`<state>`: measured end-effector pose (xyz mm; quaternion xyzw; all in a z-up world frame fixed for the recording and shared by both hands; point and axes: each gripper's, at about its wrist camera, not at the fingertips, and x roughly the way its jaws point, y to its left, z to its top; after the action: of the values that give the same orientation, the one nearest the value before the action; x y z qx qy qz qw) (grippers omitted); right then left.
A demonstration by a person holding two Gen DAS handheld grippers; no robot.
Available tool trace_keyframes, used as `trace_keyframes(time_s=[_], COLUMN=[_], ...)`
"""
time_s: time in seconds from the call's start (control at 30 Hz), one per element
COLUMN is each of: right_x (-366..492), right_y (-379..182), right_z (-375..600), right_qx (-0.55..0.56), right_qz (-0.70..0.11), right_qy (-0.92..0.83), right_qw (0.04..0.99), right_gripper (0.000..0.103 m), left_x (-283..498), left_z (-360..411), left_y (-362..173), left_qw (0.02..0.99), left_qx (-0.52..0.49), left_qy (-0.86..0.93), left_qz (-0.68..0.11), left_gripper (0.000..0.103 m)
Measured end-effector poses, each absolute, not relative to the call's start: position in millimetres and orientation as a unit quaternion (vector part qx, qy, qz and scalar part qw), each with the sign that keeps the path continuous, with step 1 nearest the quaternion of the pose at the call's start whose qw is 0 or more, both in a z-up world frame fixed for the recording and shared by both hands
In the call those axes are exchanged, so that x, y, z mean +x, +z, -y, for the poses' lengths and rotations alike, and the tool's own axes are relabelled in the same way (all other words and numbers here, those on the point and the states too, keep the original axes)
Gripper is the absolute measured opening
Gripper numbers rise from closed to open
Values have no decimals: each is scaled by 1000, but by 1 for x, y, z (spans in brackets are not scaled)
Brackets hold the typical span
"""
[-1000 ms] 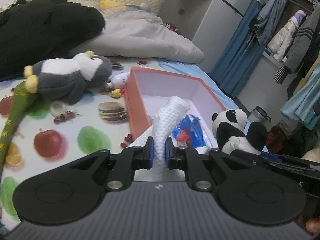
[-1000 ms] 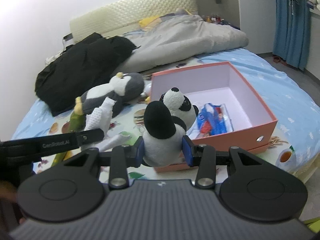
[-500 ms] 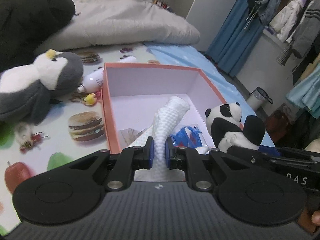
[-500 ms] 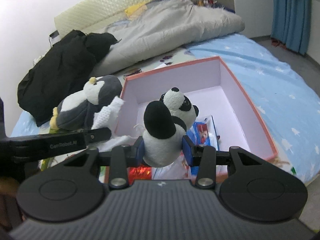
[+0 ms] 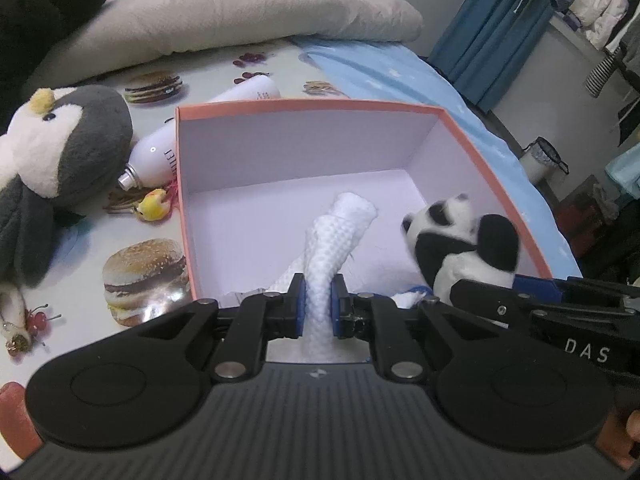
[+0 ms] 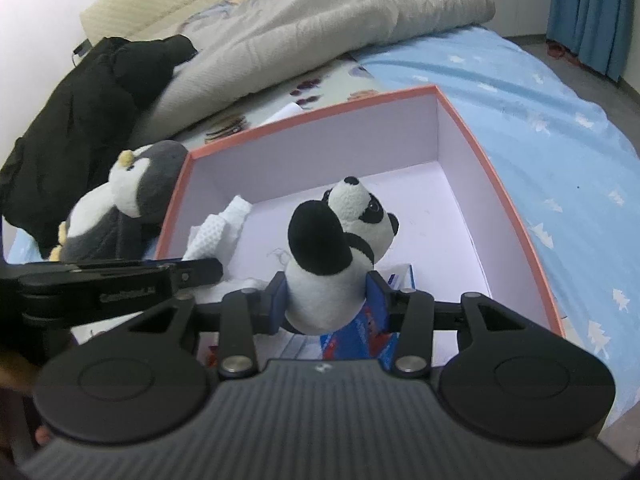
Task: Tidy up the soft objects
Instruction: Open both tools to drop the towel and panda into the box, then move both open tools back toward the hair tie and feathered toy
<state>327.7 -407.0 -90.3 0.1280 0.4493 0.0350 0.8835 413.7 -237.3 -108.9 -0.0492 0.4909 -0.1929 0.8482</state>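
I am holding both claws over the open pink box point(image 5: 496, 184) on the bed, and each is carrying one soft item.

Left claw point(image 5: 318, 306): its jaws are opening, narrow, with the rolled white waffle cloth point(image 5: 332, 248) between the pads and the pads appearing to touch it. The cloth's free end is pointing into the box, above the floor near the middle.

Right claw point(image 6: 326, 300): its jaws are also opening, at a middling width, around the body of the panda plush point(image 6: 336, 248), which is sitting upright over the box interior near the front wall.

Risks, in my judgement:
- The cloth is long and limp. If it is let go from here, its tail could drape over the box's near wall rather than drop inside.
- The panda is top-heavy, with its head above the pads. On release it may tumble forward or land on the blue packet point(image 6: 360, 336) lying at the box's front, and end up leaning on the rim.
- The two claws are working close together over the box; one could knock the other or drag the cloth.
- The penguin plush point(image 5: 52, 160) and the white bottle point(image 5: 160, 152) are lying just outside the box's left wall; the penguin is not yet stowed.
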Motion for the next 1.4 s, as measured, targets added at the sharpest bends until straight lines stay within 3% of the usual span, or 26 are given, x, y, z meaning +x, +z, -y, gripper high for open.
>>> trace_keyframes(time_s=[0.1,0.23,0.87,1.4], right_x=[333,329,227,134], right_y=[-97,-96,-32,-9], right_z=[408,405,362,322], right_qx=[129,128,128,122], right_qz=[-458,-456,-397,-345], right_qy=[29,27,47,66], right_qw=[879,880,908,928], right_gripper=[49,55,55,55], left_x=[415,408,287,163], left_z=[232,228,171,121], left_y=[-115,-111,-29,4], left_qw=[849,853,893,915], left_qx=[-56,-51,-44,-61], left_qy=[-188,-188,-177,-170], left_qz=[-491,-484,-412,-362], left_gripper=[54,54,54,54])
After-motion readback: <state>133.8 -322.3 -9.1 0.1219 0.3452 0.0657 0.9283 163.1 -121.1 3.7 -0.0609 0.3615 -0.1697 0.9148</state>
